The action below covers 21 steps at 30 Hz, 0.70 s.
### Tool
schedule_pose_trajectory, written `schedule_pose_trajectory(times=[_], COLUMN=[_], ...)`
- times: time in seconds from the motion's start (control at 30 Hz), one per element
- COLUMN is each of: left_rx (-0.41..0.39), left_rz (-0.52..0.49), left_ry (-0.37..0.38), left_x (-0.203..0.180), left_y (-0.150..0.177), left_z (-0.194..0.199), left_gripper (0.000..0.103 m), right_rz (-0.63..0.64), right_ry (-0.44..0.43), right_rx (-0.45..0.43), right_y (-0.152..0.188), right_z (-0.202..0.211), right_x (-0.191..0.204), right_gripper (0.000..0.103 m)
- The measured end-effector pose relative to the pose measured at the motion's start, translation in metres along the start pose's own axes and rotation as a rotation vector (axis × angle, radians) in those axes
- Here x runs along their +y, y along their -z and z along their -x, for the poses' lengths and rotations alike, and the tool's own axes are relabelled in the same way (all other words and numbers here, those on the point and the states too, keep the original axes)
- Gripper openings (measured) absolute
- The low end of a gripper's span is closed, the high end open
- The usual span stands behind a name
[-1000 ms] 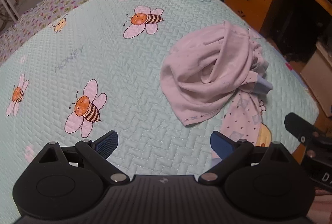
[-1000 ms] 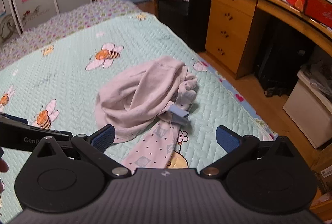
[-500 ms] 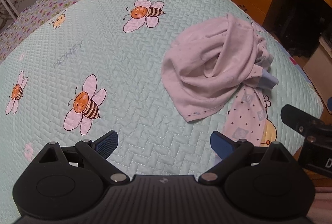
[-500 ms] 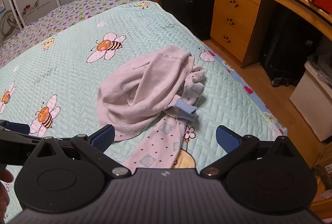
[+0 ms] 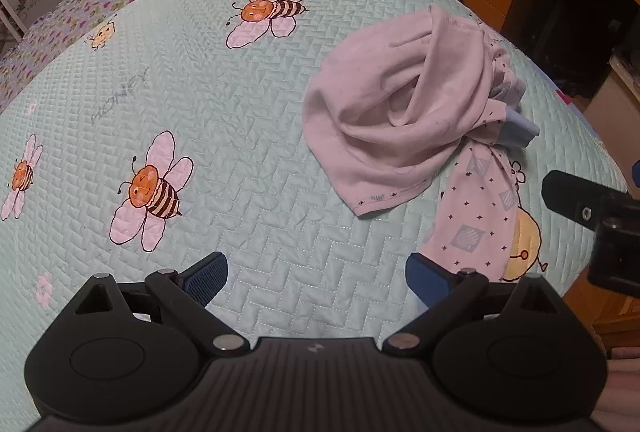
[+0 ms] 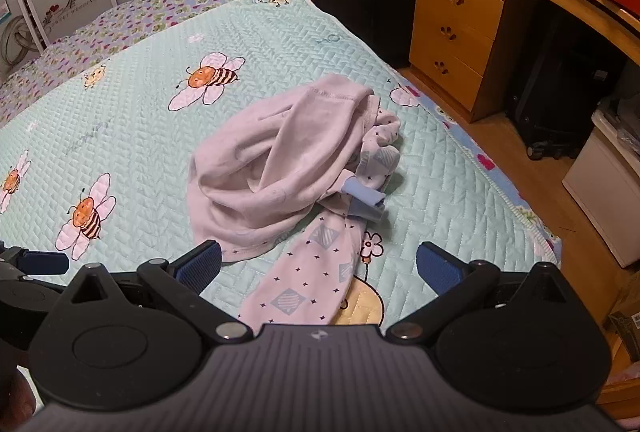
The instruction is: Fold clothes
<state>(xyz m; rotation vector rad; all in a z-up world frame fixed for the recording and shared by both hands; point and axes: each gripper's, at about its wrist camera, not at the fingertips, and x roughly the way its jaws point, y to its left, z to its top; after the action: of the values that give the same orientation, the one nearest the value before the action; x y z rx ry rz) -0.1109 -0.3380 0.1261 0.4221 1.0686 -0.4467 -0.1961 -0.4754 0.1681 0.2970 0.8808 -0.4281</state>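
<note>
On the bed (image 5: pixel 280 119), near its right edge, the clothes lie in one crumpled heap. Pink top (image 5: pixel 400 119) on the pile: bunched, twisted on itself, one hemmed corner flopped toward me. Under and beside it, a patterned garment (image 6: pixel 308 280) with small stars and blue squares; one long part trails out from the heap toward my right fingers. A pale blue cuff (image 6: pixel 366 197) pokes out at the heap's right side. How many pieces are tangled in there I cannot tell.

Nothing in view is folded: no flat stack, no squared edges anywhere on the quilt. As the cloth lies, the folding is all still to be had. Each piece wants pulling clear of the heap, spreading flat, then folding.

My left fingers (image 5: pixel 316 278): spread wide, nothing between them, hovering over bare quilt short of the heap. My right fingers (image 6: pixel 318 266): likewise wide and empty, above the trailing patterned part, not touching it as far as I can judge. Left tool shows at the lower left edge of the right view.

Plenty of bare quilt to the left for laying pieces out.
</note>
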Motion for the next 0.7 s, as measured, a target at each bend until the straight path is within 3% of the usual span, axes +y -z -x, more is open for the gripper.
schedule_pose_trajectory(times=[0.43,0.53,0.63,0.7], left_rx=[-0.011,-0.107,-0.204,-0.224], left_rz=[-0.042,0.003,0.032,-0.009], left_ry=[-0.005,0.042,0.062,0.056], left_x=[-0.008,0.008,0.025,0.024], left_y=[-0.015,-0.024,-0.032,-0.038], left_z=[-0.016,-0.011,-0.014,-0.026], left_gripper=[0.099,0.099,0.099,0.099], right_rz=[-0.010,-0.022,-0.023,-0.012], right_ry=[-0.001,-0.095,-0.213,-0.236], right_rx=[0.018,-0.117,-0.319,-0.345], right_y=[-0.004,-0.006,0.003,0.008], right_z=[-0.021,-0.008,0.002,-0.011], right_x=[-0.009,-0.022,-0.040,-0.049], right_gripper=[0.103,0.102,0.103,0.103])
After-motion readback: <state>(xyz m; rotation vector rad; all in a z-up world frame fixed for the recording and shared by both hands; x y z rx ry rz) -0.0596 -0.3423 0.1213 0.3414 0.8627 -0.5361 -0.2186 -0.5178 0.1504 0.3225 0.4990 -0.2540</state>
